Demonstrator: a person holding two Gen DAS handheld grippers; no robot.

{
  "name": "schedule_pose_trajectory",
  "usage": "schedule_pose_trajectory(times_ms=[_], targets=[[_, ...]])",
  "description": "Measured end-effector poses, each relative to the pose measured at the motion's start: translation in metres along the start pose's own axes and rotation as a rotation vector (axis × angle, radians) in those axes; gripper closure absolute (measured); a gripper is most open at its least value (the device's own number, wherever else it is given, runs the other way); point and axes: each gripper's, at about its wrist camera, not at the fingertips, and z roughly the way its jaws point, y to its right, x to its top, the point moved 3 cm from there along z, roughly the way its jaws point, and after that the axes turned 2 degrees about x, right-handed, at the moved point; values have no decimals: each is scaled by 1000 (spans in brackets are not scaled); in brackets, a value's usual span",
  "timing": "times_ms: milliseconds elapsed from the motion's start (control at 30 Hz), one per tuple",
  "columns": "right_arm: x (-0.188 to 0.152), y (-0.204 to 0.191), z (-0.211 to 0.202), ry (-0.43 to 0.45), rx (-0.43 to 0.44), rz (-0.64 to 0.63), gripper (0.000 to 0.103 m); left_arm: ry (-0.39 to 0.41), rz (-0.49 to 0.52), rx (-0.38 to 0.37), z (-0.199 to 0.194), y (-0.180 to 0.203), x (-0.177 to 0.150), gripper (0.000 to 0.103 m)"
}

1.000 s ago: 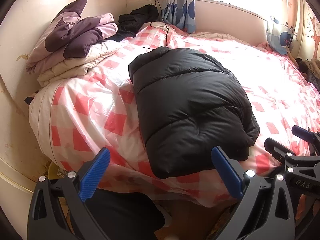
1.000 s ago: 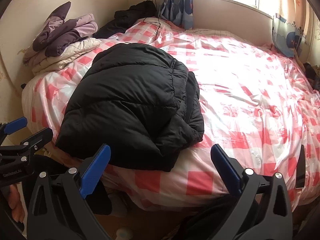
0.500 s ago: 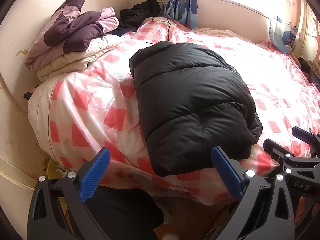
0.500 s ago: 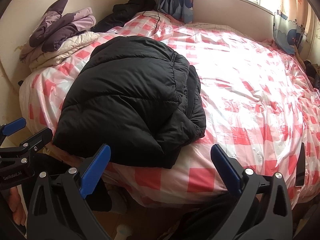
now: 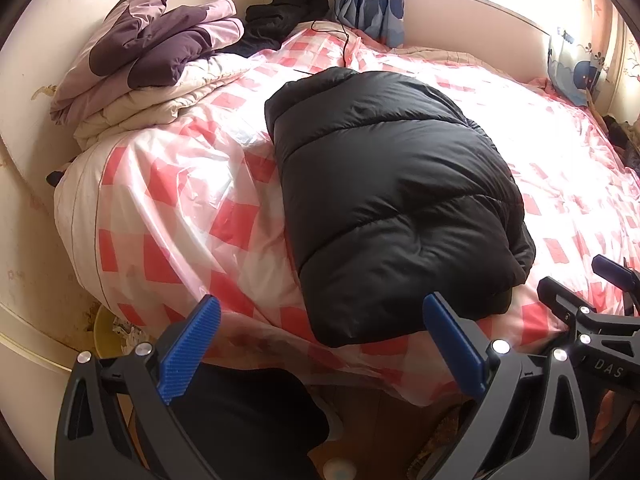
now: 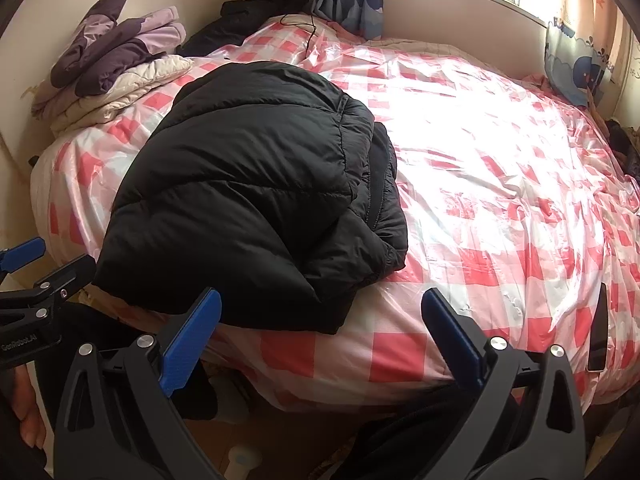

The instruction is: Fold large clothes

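Checked bed (image 5: 168,216) under folded black jacket (image 5: 392,200), stacked quilts (image 5: 152,64).

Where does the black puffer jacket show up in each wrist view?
Left wrist: black puffer jacket lies centre, right of middle, on the checked bedspread.
Right wrist: it lies left of centre.
Shared landmark: the folded purple quilt pile, upper left in both.

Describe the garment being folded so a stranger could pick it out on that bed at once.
Start at the bed with the pink-and-white checked cover. Near its front edge lies the black puffer jacket, folded into a thick bundle. Unlike the purple and cream bedding stack in the far left corner, it is plain black, quilted and lies alone.
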Motion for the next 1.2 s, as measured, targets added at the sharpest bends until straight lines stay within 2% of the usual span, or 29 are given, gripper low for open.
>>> schedule_pose_trajectory(times_ms=[1200], targets=[[-8,-3,8,-45,26,-6,6,-28,11,-11,2,0,-2,6]])
